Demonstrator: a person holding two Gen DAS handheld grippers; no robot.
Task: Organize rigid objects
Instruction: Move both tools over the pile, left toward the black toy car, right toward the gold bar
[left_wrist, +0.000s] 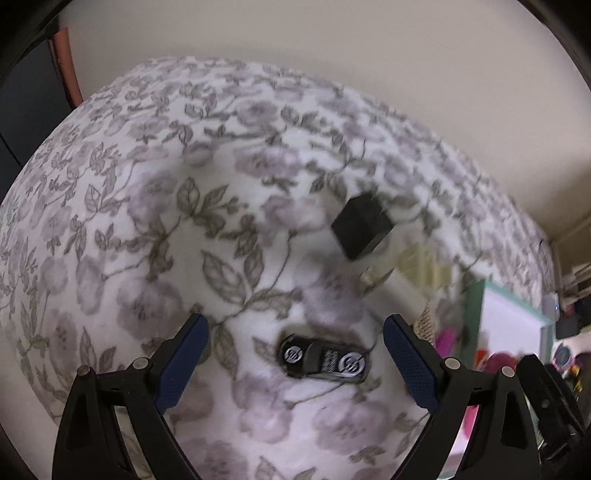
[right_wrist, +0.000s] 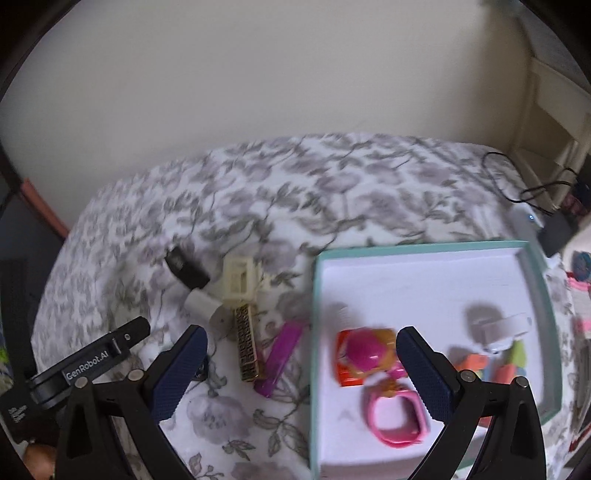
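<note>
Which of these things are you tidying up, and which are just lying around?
For the job:
toy car
black block
cream frame
gold bar
purple stick
tray, already holding the pink ring and other toys

Just lying about:
flowery blanket
black cable
clutter beyond the tray, too blurred to name

Bedspread (left_wrist: 155, 206) is soft matt cloth w/ floral print, slightly fuzzy. Gripper pads (left_wrist: 184, 365) are blue textured rubber-like, on matt black plastic arms. Small black object (left_wrist: 323, 360) looks glossy plastic w/ shiny metallic discs. Tray (right_wrist: 436, 248) is matt card, teal rim, smooth white inside. Pink band (right_wrist: 400, 415) is glossy plastic.
</note>
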